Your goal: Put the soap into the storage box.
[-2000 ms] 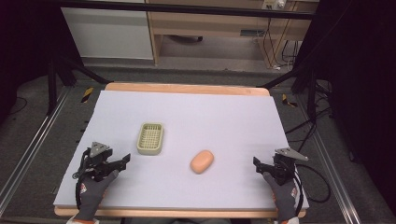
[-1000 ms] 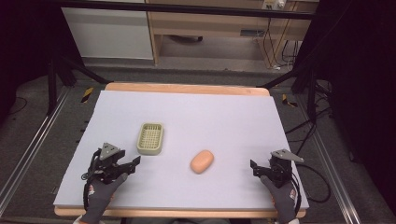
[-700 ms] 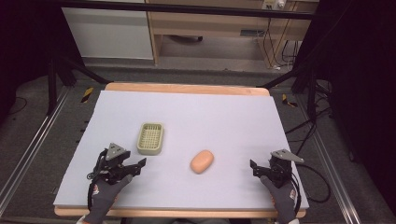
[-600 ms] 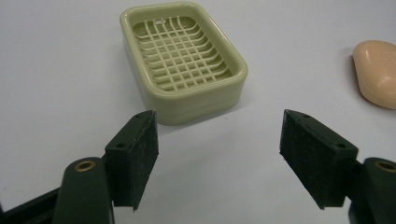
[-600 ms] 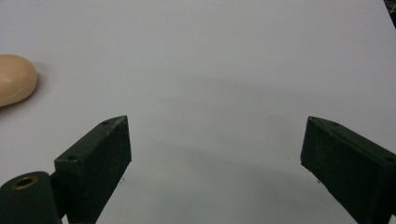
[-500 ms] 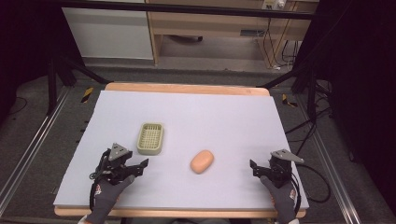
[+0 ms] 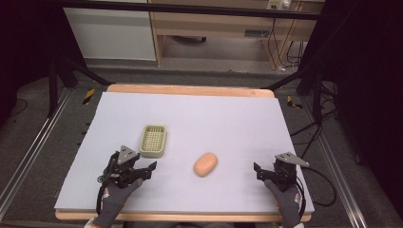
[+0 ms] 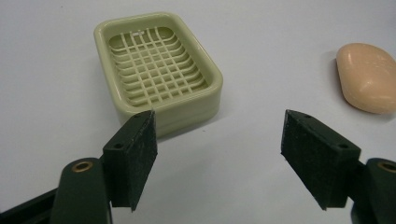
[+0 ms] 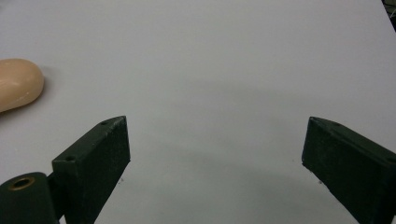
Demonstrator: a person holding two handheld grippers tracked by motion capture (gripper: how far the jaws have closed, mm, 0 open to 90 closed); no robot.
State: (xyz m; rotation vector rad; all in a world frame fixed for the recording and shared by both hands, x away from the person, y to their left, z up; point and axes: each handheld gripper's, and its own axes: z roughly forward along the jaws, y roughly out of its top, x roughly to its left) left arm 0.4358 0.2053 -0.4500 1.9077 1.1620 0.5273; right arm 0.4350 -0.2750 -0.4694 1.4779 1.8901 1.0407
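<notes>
A pale green soap dish [image 7: 153,141] with a slotted grid floor lies on the white table [image 7: 228,118], left of centre; it is empty [image 8: 156,65]. A peach soap bar [image 7: 205,164] rests to its right, also seen at the edge of both gripper views [image 8: 369,77] [image 9: 16,84]. My left gripper [image 7: 145,170] is open just in front of the dish [image 8: 217,158], nothing between its jaws. My right gripper [image 7: 259,172] is open near the table's front right, over bare table [image 9: 215,154], with the soap off to its left.
The table has a wooden rim [image 7: 190,89] at the back. Beyond it stand cabinets [image 7: 109,28] and a wooden shelf unit [image 7: 223,23]. Black frame legs and cables [image 7: 313,90] flank the right side; a metal rail [image 7: 28,152] runs along the left.
My left gripper has moved right and forward, closing in on the soap dish's near side. The right gripper shifted slightly left and stayed open. Dish and soap have not moved.
</notes>
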